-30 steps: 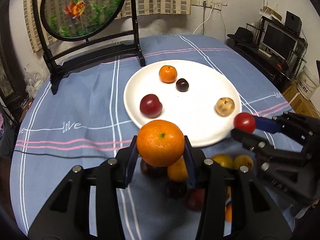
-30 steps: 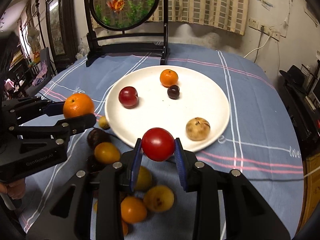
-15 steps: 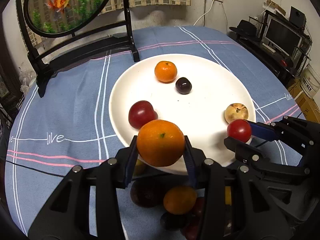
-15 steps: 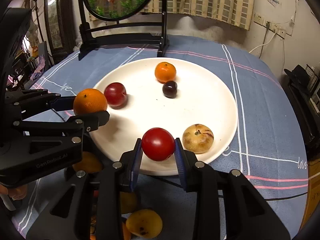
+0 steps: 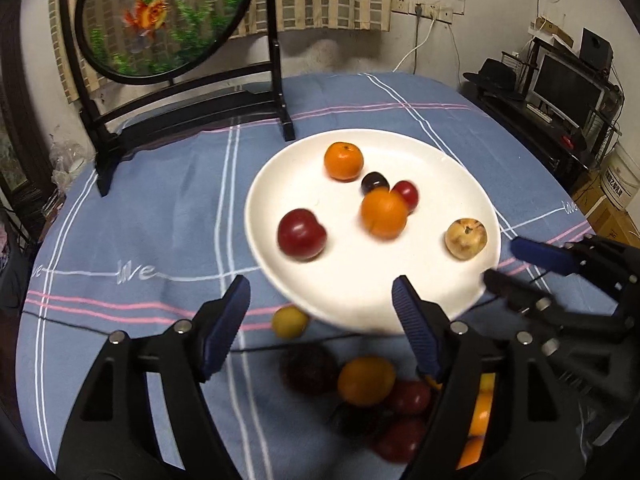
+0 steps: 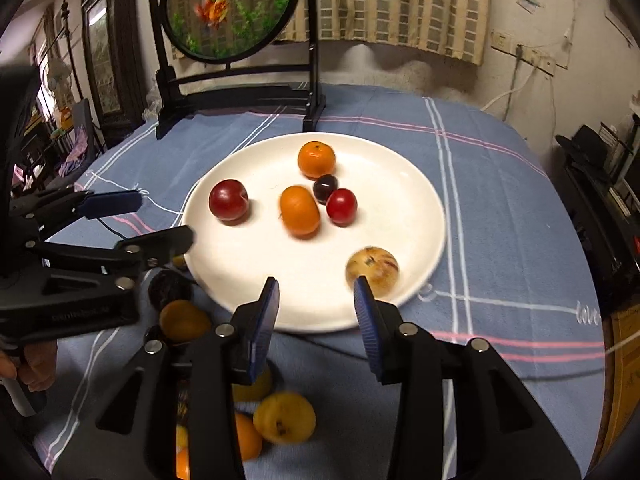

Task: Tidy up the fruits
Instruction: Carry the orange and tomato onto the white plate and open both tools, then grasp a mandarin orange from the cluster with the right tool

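Note:
A white plate [image 5: 440, 280] [image 6: 416, 184] holds several fruits. The big orange [image 5: 384, 213] [image 6: 299, 211] and the small red fruit [image 5: 407, 194] [image 6: 341, 207] now lie on it, blurred, beside a dark plum [image 5: 374, 182], a smaller orange [image 5: 343, 161], a dark red apple [image 5: 301, 234] and a tan fruit [image 5: 466, 238]. My left gripper [image 5: 320, 312] [image 6: 160, 220] is open and empty at the plate's near edge. My right gripper [image 6: 316, 312] [image 5: 508, 260] is open and empty at the plate's near right edge.
Several loose fruits [image 5: 366, 380] [image 6: 284, 418] lie on the blue checked tablecloth [image 5: 140, 208] in front of the plate. A round goldfish screen on a black stand [image 5: 172, 20] stands at the back. A desk with a monitor [image 5: 568, 84] is off to the right.
Both grippers opened and let go: the big orange and the small red fruit dropped onto the plate's middle. Both grippers pulled back toward the plate's near edge.

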{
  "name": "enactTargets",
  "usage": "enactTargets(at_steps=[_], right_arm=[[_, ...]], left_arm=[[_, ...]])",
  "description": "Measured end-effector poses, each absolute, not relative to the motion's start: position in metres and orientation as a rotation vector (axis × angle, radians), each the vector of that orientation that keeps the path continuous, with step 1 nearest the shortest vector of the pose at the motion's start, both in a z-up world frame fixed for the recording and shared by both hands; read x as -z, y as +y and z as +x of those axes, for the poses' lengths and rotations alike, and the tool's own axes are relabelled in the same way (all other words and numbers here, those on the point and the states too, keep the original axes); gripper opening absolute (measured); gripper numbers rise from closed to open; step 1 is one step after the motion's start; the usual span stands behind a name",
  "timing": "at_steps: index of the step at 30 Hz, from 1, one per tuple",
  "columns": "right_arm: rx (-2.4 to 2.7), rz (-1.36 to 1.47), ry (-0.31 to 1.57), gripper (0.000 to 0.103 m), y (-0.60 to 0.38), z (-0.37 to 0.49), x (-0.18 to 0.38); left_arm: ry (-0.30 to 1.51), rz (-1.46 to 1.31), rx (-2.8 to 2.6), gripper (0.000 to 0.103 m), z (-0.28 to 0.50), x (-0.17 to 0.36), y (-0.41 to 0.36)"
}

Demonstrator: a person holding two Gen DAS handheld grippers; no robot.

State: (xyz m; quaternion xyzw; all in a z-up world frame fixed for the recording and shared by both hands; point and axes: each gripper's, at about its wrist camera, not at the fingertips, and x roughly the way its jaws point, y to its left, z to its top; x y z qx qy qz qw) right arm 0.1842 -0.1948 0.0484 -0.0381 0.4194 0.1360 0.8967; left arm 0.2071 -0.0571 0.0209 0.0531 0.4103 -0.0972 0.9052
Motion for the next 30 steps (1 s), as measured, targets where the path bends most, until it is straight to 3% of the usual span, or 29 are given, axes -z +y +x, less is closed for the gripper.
enactTargets(at_steps=[16, 27, 30], right_arm=[[-0.286, -0.024, 0.949, 0.046, -0.2, 0.073, -0.029], [-0.332, -0.013, 0.964, 0.048, -0.176, 0.055, -0.022], [-0.349, -0.022, 0.97, 0.057, -0.17, 0.051, -0.02]], left_arm=[[0.912, 0.048, 0.161, 0.08, 0.124, 0.005, -0.011], [0.94, 0.041, 0.151, 0.082, 0.102, 0.022, -0.003], [0.944, 0.047, 0.155, 0.082, 0.101, 0.023, -0.004]])
